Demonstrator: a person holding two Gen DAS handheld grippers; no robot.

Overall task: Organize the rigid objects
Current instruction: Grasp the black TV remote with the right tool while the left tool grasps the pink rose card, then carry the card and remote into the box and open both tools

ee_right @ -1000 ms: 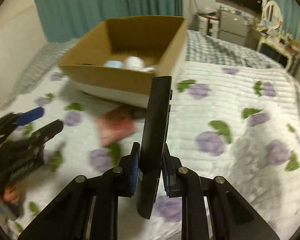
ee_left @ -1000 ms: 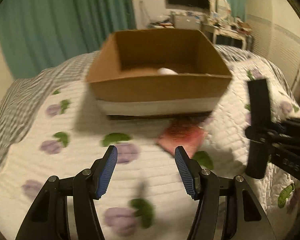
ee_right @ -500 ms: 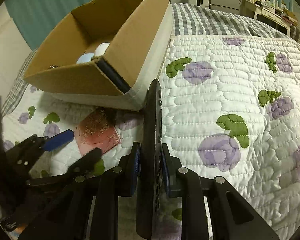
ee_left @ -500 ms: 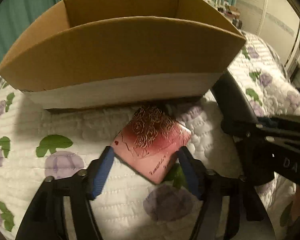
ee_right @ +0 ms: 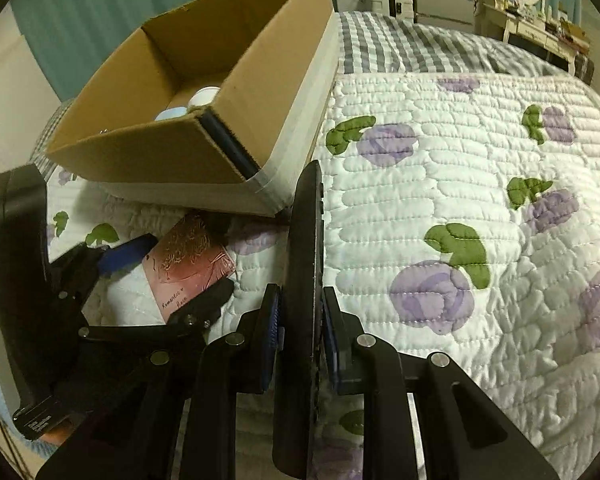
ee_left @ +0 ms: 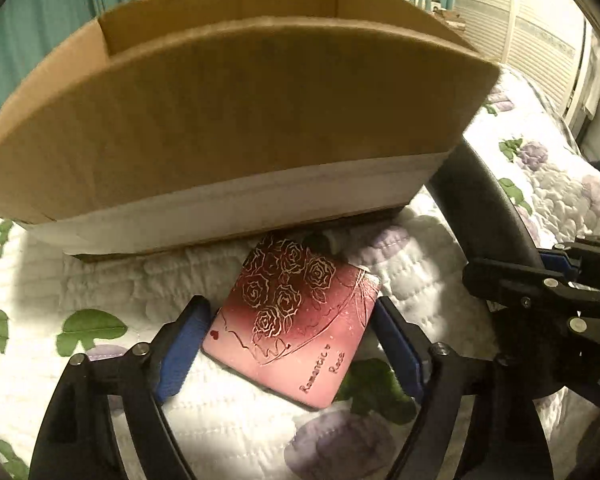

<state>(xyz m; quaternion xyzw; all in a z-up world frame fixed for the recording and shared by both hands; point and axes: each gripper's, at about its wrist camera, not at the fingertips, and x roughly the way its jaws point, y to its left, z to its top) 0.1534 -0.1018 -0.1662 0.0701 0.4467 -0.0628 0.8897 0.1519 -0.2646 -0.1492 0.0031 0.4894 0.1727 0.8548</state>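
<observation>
- Left wrist view: left gripper [ee_left: 290,344] hanging open, blue pads straddling the pink rose-printed tin [ee_left: 296,330] without clearly touching it.
- Lying flat on the quilted bed [ee_left: 112,288], just in front of the cardboard box [ee_left: 236,120] and near its base; not yet lifted.
- Right wrist view: right gripper [ee_right: 300,320] clamping a slim black remote control [ee_right: 306,248], held upright on edge, tip just beside the box's near corner, not yet inside.
- Already sitting in the box: a white rounded item [ee_right: 204,95] and a pale blue one [ee_right: 171,114], too hidden to name.
- Judging progress: partly done, with two things packed and at least two remaining.
- Remaining, most likely: closing on the tin, lifting both pieces over the box wall, releasing them inside.
- Elsewhere on the bed, nothing further showing to pack.
</observation>
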